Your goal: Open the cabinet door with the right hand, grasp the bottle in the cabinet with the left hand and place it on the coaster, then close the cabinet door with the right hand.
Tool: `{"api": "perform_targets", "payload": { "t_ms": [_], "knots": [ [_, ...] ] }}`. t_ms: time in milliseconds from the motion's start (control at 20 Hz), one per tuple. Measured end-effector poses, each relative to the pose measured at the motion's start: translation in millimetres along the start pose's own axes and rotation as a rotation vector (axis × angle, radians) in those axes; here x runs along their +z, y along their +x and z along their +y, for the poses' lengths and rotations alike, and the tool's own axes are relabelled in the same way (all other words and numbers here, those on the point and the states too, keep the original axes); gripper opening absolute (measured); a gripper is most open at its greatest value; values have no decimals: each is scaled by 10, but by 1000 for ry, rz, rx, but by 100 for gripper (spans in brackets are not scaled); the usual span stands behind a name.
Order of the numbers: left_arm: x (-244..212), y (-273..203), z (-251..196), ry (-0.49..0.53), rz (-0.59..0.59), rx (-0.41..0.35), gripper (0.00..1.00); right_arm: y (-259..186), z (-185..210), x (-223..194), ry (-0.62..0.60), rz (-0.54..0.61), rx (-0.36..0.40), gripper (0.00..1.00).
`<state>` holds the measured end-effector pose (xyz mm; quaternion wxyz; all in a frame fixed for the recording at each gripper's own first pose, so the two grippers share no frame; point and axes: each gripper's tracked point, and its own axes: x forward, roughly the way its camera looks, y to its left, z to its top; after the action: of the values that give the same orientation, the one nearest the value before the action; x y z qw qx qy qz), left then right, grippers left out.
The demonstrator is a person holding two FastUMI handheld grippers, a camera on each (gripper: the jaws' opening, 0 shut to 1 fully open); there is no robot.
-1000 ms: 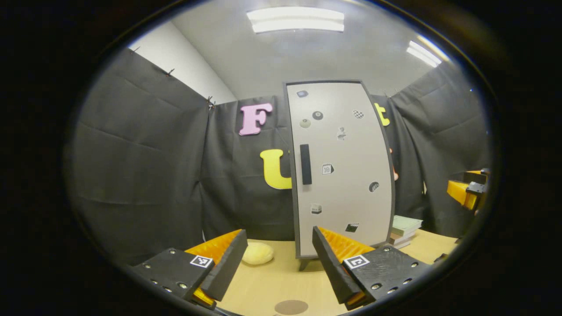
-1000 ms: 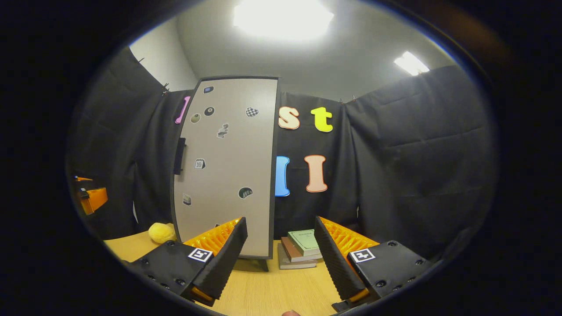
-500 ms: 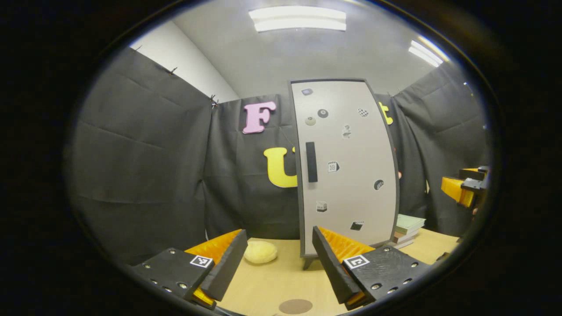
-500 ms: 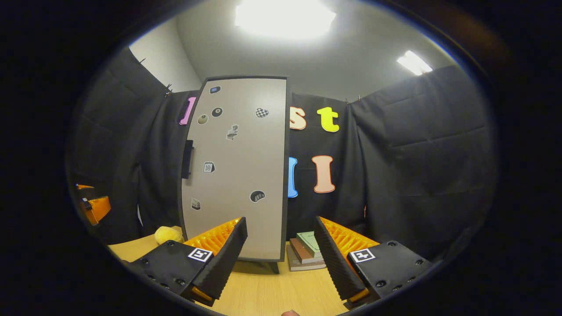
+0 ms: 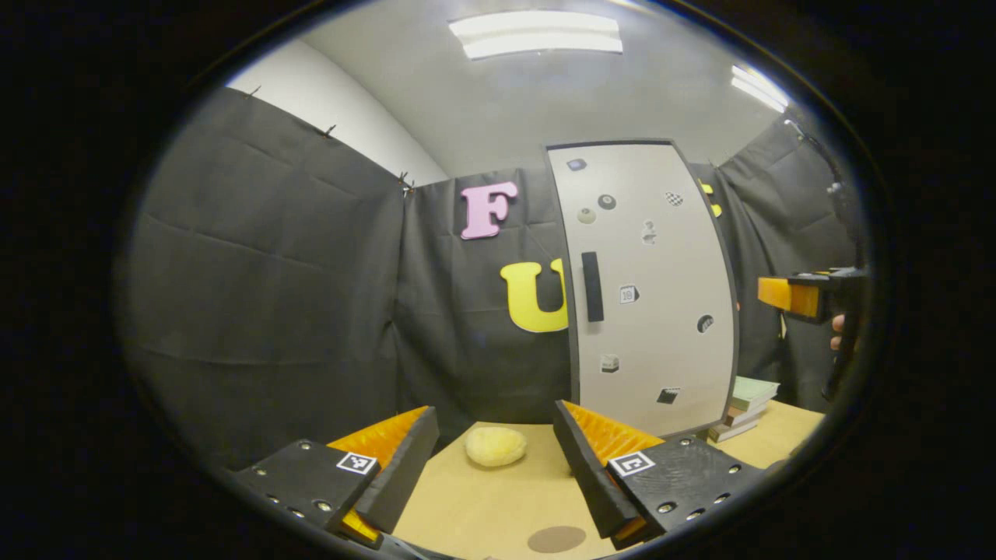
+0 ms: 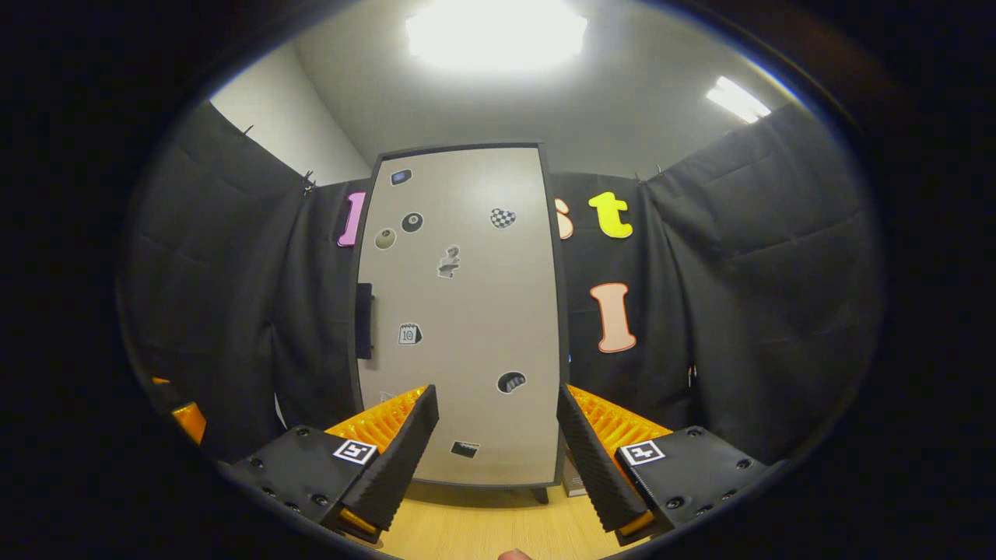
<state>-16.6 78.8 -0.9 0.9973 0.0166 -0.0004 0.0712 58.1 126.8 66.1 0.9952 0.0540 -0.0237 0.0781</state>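
Right tongs (image 6: 498, 459) neared one cabinet door (image 6: 467, 311); one coaster (image 5: 556, 538).

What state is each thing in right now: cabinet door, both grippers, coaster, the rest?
Cabinet door: shut, handle untouched.
Right gripper: open, empty, facing the door.
Left gripper: open, empty, above the table.
Coaster: bare, flat on the table.
Yellow sponge: lying on the table, left of the cabinet.
Books: stacked, right of the cabinet.
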Motion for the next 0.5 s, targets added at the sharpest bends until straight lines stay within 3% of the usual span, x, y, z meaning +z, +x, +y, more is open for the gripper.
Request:
{"api": "perform_targets", "payload": {
  "t_ms": [100, 500],
  "knots": [
    [-8, -39, 153, 7, -1, 33, 87, 167, 169, 92, 14, -16, 28, 98],
    [-140, -287, 843, 39, 29, 191, 87, 827, 922, 214, 38, -8, 128, 97]
  ]
}}
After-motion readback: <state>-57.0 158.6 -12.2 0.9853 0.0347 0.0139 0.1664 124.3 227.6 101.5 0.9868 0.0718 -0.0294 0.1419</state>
